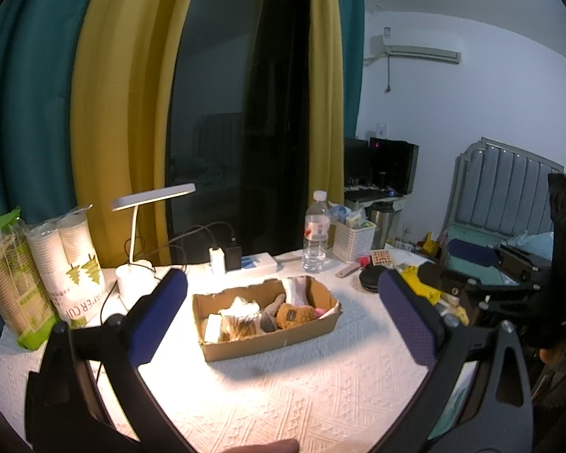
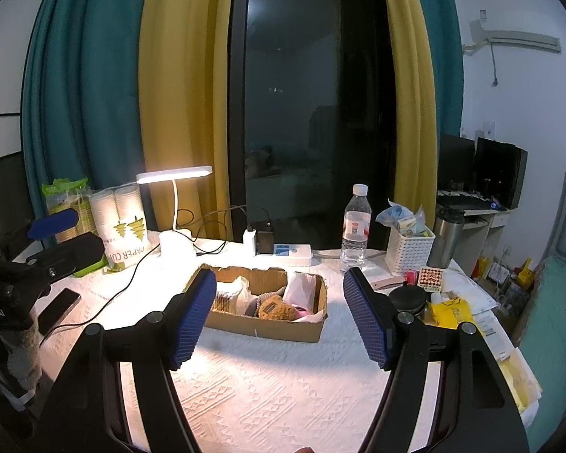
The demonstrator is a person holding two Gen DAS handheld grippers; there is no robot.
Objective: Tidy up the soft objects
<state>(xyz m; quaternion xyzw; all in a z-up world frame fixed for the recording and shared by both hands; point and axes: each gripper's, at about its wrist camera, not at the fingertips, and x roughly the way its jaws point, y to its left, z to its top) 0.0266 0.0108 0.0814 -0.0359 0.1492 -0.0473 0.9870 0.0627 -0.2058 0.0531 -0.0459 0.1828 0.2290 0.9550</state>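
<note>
Left wrist view. Left gripper (image 1: 283, 309) in the lower half of the frame, blue-padded fingers (image 1: 156, 317) spread wide, nothing held between them. Cardboard box (image 1: 245, 347) at frame centre, resting on the white textured tablecloth (image 1: 283, 396) and framed by the two fingers. Inside the box: brown plush toy (image 1: 293, 315) right of centre, grey soft item (image 1: 269, 311) just beside it on the left, white and tan cloth bundle (image 1: 239, 319) further left, white folded cloth (image 1: 296, 288) standing against the far right wall, pink scrap (image 1: 320, 311) at the right end. Desk lamp (image 1: 153, 196) lit at centre left; sleeves of paper cups (image 1: 73, 256) at far left. Water bottle (image 1: 316, 232) and white plastic basket (image 1: 352, 241) behind the box, toward the upper right. Power strip (image 1: 256, 262) between lamp and bottle. Right gripper (image 1: 434, 277) partly visible at the right edge; spacing of its fingers not discernible here.

Right wrist view. Right gripper (image 2: 279, 313) in the lower half, ribbed blue pads (image 2: 194, 317) far apart and holding nothing. Cardboard box (image 2: 283, 326) at centre between the fingers, the brown plush toy (image 2: 275, 309) and white folded cloth (image 2: 303, 287) visible inside, with the pink scrap (image 2: 302, 309) at the right. Left gripper (image 2: 53, 226) at the left edge, one blue pad showing. Desk lamp (image 2: 173, 174) upper left of the box; paper cups (image 2: 122, 222) left of it. Phone (image 2: 58, 307) lying flat at lower left. Water bottle (image 2: 356, 226), white plastic basket (image 2: 409, 249) and steel tumbler (image 2: 447, 241) in a row at right. Yellow bag (image 2: 449, 313) and papers at the right table edge.
</note>
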